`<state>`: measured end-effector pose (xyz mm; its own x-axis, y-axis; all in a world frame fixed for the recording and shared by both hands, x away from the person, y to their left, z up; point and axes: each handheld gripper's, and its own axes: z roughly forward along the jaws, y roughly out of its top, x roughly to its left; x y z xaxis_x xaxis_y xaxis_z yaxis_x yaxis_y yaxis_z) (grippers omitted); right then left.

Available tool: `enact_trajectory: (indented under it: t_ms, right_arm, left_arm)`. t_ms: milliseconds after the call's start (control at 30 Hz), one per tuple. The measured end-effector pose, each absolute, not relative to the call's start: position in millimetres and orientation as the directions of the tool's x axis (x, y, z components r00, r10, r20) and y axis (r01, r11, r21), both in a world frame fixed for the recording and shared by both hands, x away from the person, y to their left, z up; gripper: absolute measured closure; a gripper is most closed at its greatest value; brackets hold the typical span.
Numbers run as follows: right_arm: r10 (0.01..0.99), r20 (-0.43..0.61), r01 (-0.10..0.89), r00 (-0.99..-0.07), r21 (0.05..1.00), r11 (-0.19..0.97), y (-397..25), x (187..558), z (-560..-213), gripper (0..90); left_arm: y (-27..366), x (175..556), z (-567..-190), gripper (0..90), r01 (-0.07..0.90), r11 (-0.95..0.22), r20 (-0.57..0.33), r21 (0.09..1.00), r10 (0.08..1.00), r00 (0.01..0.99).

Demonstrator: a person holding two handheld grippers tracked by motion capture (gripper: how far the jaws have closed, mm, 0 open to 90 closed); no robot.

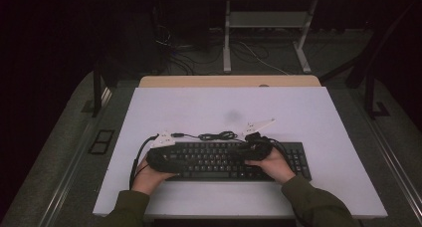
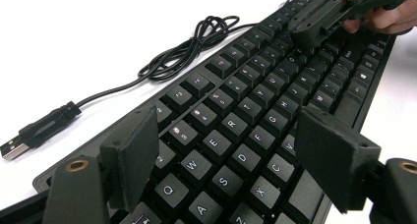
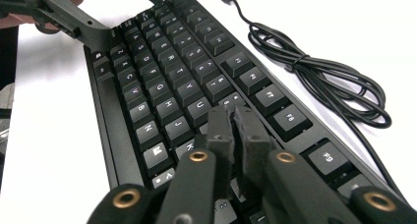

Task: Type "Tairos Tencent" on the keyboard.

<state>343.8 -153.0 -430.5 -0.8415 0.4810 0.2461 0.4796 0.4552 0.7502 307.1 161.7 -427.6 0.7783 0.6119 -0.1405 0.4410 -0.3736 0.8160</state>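
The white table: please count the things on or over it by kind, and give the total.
Keyboard: 1
Cable with a USB plug: 1
Hand-held claws: 2, the left claw open over the letter keys, the right claw shut over the keys
Total: 4

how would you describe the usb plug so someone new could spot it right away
Start at the white table and find the black keyboard near the person's edge. A black cable lies coiled just behind it and runs out to the left. The usb plug is its loose end: a silver metal tip lying unplugged on the white surface.
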Motion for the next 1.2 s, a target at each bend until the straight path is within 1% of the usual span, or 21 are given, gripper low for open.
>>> enact_trajectory:
  t_ms: [267, 467, 567, 767, 1200]
  right_arm:
    - [0.493, 0.247, 0.48, -0.834, 0.765, 0.428, -156.0, 344.9, -430.2, 64.5]
    - [0.518, 0.232, 0.475, -0.823, 0.781, 0.405, -156.2, 345.3, -430.3, 42.6]
    - [0.525, 0.221, 0.469, -0.822, 0.786, 0.403, -156.1, 345.5, -431.6, 36.4]
    - [0.546, 0.203, 0.465, -0.813, 0.791, 0.398, -156.1, 345.8, -434.4, 31.7]
    - [0.567, 0.185, 0.461, -0.802, 0.796, 0.392, -157.7, 346.5, -435.2, 29.7]
  left_arm:
    - [164.1, 306.6, -425.9, 25.5, 0.44, -0.367, -0.144, 0.82, 0.612, 0.778]
    - [166.4, 305.8, -424.1, 29.3, 0.433, -0.366, -0.143, 0.824, 0.605, 0.783]
    - [167.4, 305.7, -424.0, 32.4, 0.429, -0.365, -0.145, 0.826, 0.599, 0.788]
    - [169.5, 305.5, -425.9, 42.9, 0.428, -0.385, -0.146, 0.817, 0.58, 0.801]
    - [174.1, 305.6, -425.8, 66.6, 0.429, -0.414, -0.139, 0.803, 0.569, 0.81]
